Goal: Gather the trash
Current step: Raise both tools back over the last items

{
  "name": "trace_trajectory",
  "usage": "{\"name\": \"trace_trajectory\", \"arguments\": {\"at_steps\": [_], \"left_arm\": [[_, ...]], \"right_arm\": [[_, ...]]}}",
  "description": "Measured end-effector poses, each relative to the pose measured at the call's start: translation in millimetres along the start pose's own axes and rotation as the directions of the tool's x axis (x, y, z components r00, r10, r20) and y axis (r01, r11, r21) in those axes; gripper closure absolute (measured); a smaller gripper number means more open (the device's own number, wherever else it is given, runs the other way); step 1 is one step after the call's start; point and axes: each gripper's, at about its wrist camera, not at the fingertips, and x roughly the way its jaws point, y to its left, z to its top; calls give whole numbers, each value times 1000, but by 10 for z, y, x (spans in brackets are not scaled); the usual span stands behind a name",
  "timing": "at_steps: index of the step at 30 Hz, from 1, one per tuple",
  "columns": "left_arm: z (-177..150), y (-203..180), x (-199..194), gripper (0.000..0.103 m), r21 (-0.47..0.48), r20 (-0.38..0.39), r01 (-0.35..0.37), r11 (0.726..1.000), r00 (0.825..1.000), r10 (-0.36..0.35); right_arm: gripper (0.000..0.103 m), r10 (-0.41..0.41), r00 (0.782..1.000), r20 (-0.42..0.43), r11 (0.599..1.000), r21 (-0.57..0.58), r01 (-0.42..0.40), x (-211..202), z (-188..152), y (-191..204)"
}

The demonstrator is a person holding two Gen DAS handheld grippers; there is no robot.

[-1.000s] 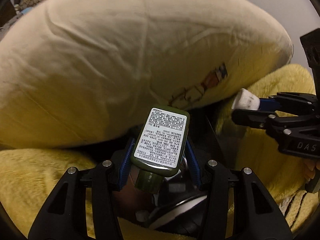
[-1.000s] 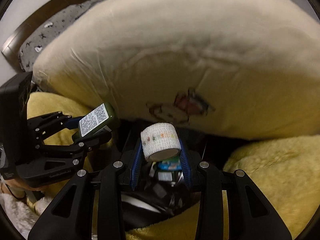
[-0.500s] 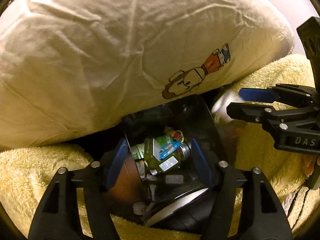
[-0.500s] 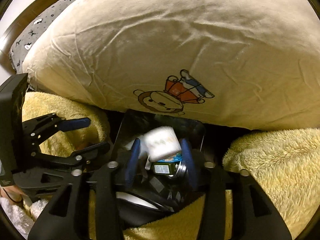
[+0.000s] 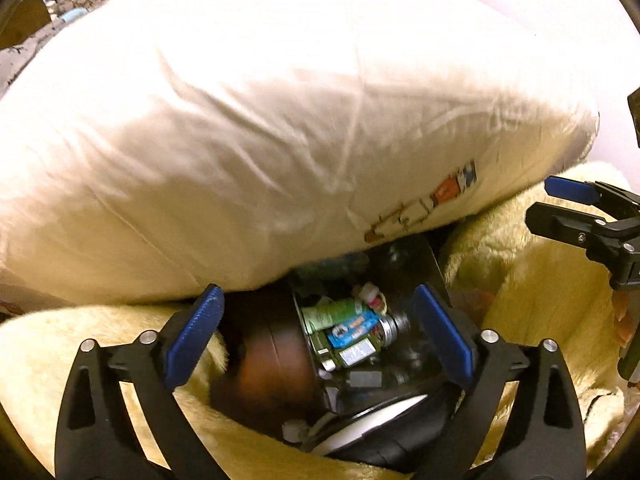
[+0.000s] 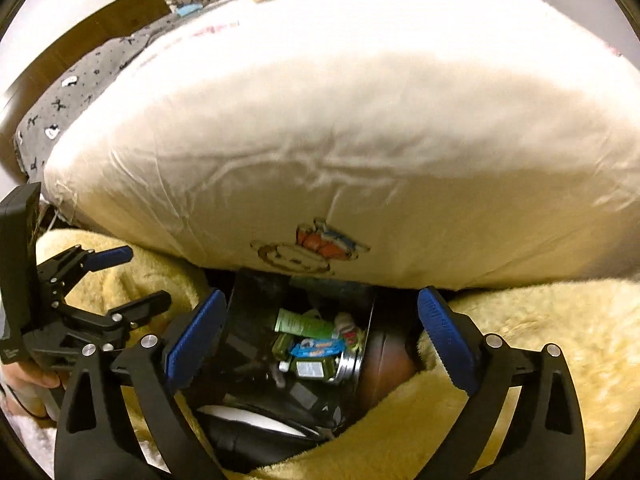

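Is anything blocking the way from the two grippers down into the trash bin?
Nothing visible does. The left gripper and right gripper, jaws opening and empty, look straight into the trash bin. The pillow overhangs only its far edge.

I can read no words anywhere. The white label on the green bottle [image 5: 357,354] in the bin [image 5: 434,268] is only a blur, and the pillow [image 6: 340,140] carries a cartoon print, not letters.
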Motion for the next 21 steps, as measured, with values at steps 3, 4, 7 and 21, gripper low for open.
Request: {"name": "trace_trajectory", "arguments": {"at_steps": [3, 4, 7, 21], "left_arm": [[106, 7, -183, 8, 18, 46, -22, 1000, 999, 21], [177, 36, -266, 8, 25, 72, -38, 999, 997, 37], [348, 112, -410, 8, 25, 112, -67, 997, 992, 64], [1384, 550, -570, 8, -56, 247, -106, 993, 962, 117]], "right_arm": [[6, -29, 998, 62, 999, -32, 31, -177, 122, 22], [6, -36, 996, 84, 998, -40, 40, -232, 164, 29], [5, -60, 985, 162, 996, -52, 70, -395, 352, 29], [4, -139, 947, 288, 986, -48, 159, -450, 1445, -276]]}}
